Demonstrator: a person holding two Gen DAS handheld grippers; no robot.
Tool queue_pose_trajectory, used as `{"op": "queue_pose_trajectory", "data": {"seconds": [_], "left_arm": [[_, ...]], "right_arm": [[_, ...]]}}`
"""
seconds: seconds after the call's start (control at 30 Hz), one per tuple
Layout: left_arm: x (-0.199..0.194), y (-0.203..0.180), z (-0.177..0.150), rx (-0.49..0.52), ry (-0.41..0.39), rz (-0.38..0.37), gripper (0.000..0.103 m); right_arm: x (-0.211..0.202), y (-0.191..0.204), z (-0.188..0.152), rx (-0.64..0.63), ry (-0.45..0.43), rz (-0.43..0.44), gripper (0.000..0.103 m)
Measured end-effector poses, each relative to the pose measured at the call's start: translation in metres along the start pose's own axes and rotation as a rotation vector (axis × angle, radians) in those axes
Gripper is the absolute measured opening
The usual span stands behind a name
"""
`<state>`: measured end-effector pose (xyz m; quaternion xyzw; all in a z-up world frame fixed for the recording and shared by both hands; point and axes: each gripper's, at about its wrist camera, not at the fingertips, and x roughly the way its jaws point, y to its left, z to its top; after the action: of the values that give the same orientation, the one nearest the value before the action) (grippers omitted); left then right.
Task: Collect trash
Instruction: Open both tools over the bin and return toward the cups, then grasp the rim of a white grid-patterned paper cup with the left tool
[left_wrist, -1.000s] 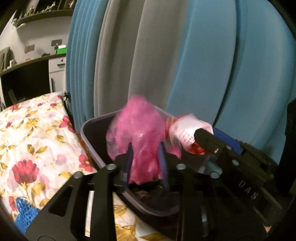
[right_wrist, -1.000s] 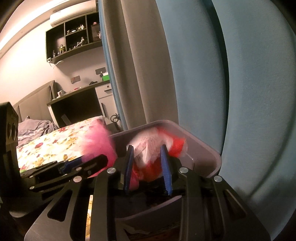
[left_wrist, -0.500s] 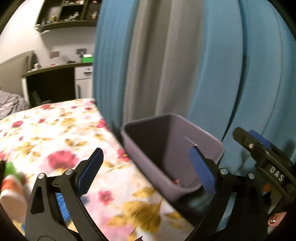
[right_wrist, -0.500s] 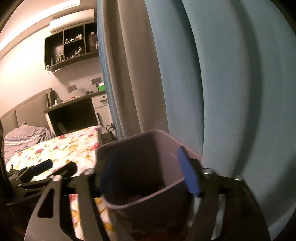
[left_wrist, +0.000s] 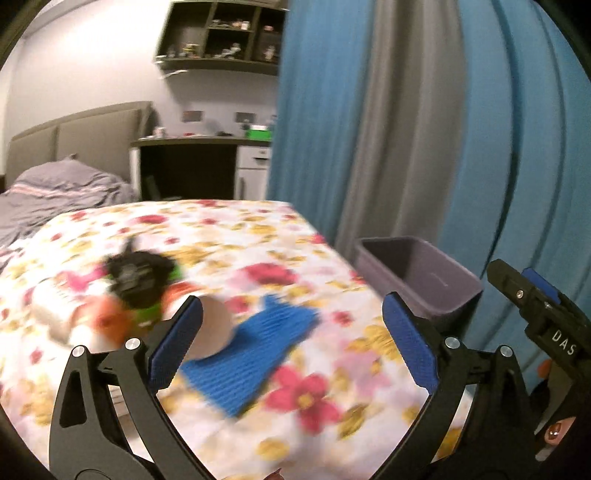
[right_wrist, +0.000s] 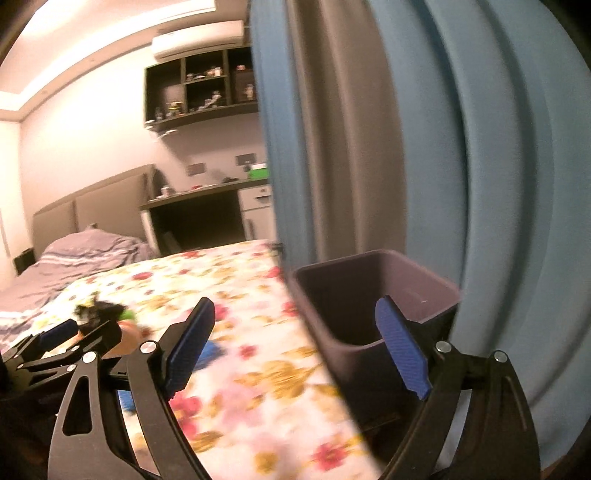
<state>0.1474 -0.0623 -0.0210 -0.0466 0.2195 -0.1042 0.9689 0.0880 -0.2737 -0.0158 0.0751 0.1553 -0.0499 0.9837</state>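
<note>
Hovering over bed (left_wrist: 229, 229), left gripper (left_wrist: 291, 339) spread, empty; right gripper (right_wrist: 303, 350) spread, empty near bin (right_wrist: 436, 291). Trash left: blurry black-green-orange pile (left_wrist: 133, 291), white cup (left_wrist: 214, 328), blue cloth (left_wrist: 255, 358) on bedspread. Collection looks partly done.

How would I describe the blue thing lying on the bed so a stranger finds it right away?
Start at the floral bedspread, near the edge by the purple bin. The blue ribbed cloth lies flat there, touching a pale cup-like object. It is the only solid blue, textured patch among the flowers.
</note>
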Motion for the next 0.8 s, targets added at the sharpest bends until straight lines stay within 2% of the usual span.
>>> {"op": "queue_pose_trajectory", "data": {"seconds": [0.13, 0.3, 0.37, 0.47, 0.67, 0.77, 0.8], "left_arm": [[-0.033, 0.04, -0.009, -0.025, -0.017, 0.068, 0.097], [-0.073, 0.091, -0.026, -0.026, -0.035, 0.199, 0.097], [-0.083, 0.107, -0.031, -0.047, -0.038, 0.215, 0.097], [-0.09, 0.125, -0.038, -0.056, -0.03, 0.219, 0.097], [-0.079, 0.143, -0.047, -0.097, 0.014, 0.161, 0.097], [-0.068, 0.146, -0.054, -0.094, 0.055, 0.143, 0.088], [-0.062, 0.147, -0.055, -0.094, 0.078, 0.128, 0.081]], "right_arm": [[-0.006, 0.037, -0.011, -0.028, 0.015, 0.067, 0.086], [-0.009, 0.083, -0.026, -0.055, 0.045, 0.144, 0.086], [-0.011, 0.096, -0.033, -0.071, 0.058, 0.163, 0.086], [-0.012, 0.115, -0.04, -0.091, 0.08, 0.193, 0.086], [-0.012, 0.133, -0.048, -0.117, 0.102, 0.212, 0.086], [-0.01, 0.137, -0.049, -0.123, 0.107, 0.212, 0.086], [-0.009, 0.138, -0.05, -0.125, 0.11, 0.21, 0.086]]}}
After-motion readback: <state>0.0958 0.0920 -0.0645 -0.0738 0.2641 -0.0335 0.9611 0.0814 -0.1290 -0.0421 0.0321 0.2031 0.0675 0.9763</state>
